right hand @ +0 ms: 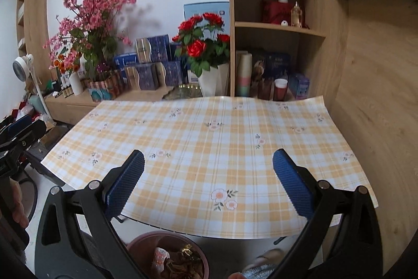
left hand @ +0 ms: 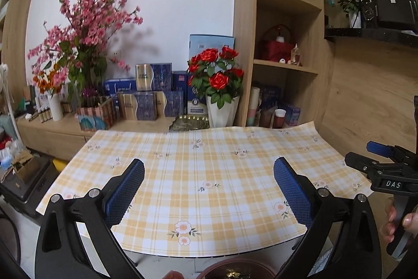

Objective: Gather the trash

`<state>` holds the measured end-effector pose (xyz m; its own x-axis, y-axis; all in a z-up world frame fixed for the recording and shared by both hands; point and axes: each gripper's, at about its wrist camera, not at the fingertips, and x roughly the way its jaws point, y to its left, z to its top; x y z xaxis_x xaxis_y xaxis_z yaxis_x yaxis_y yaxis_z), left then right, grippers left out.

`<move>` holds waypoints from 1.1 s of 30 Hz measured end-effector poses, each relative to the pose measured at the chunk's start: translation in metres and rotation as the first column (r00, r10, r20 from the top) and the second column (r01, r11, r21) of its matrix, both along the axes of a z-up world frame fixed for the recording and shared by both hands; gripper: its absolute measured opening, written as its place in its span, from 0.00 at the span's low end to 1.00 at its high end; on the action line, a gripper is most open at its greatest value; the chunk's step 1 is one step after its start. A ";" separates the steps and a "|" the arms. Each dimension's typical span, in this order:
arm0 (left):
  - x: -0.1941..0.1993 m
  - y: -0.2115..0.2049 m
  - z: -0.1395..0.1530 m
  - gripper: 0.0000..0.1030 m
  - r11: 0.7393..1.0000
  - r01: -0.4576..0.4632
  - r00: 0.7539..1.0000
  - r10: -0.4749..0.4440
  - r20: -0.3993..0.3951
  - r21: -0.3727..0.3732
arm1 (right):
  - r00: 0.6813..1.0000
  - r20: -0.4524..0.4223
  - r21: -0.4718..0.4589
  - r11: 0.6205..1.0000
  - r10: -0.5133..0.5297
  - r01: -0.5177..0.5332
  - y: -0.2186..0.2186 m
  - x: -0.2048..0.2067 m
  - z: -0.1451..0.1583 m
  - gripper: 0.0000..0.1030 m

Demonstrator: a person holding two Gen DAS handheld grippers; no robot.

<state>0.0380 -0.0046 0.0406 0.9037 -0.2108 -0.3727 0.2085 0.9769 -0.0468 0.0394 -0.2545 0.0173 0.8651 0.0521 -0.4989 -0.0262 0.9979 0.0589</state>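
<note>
Trash (right hand: 173, 262) lies in the bin (right hand: 138, 243) below the table's (right hand: 209, 148) near edge; left gripper (left hand: 209, 190) and right gripper (right hand: 208, 186) both hover above it, jaws wide, empty.

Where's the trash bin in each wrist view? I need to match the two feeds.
Left wrist: trash bin at the bottom edge, centre, only its rim showing.
Right wrist: trash bin at bottom, left of centre, wrappers inside.
Shared landmark: the red roses behind the checked tablecloth.

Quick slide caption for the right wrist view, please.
Open right tongs over the bare checked tablecloth; wrappers lie in the bin below.
</note>
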 end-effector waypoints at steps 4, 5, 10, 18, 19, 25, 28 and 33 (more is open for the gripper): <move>-0.005 -0.005 0.010 0.94 1.000 0.003 1.000 -0.003 0.005 0.000 | 1.000 0.013 -0.008 1.000 -0.004 0.004 0.001 -0.005 0.008 0.94; -0.005 -0.005 0.011 0.94 1.000 0.004 1.000 -0.004 0.004 -0.001 | 1.000 0.015 -0.009 1.000 -0.006 0.006 0.001 -0.007 0.009 0.94; -0.010 -0.006 0.013 0.94 1.000 -0.013 1.000 0.013 0.016 0.007 | 1.000 0.022 -0.011 1.000 -0.011 0.012 0.002 -0.011 0.013 0.94; -0.013 -0.007 0.017 0.94 0.999 -0.038 0.999 0.037 0.023 0.035 | 1.000 0.030 -0.013 1.000 -0.009 0.010 0.003 -0.015 0.017 0.94; -0.012 -0.007 0.017 0.94 0.999 -0.038 0.999 0.037 0.021 0.036 | 1.000 0.029 -0.013 1.000 -0.010 0.011 0.003 -0.015 0.016 0.94; -0.012 -0.007 0.016 0.94 0.997 -0.053 0.998 0.052 0.019 0.062 | 1.000 0.026 -0.023 1.000 -0.015 0.016 0.003 -0.016 0.018 0.94; -0.011 -0.006 0.016 0.94 0.997 -0.043 0.999 0.042 0.012 0.066 | 1.000 0.026 -0.023 1.000 -0.015 0.015 0.003 -0.016 0.019 0.94; -0.012 -0.006 0.016 0.94 0.995 -0.049 0.999 0.048 0.015 0.086 | 1.000 0.025 -0.025 1.000 -0.017 0.017 0.003 -0.016 0.019 0.94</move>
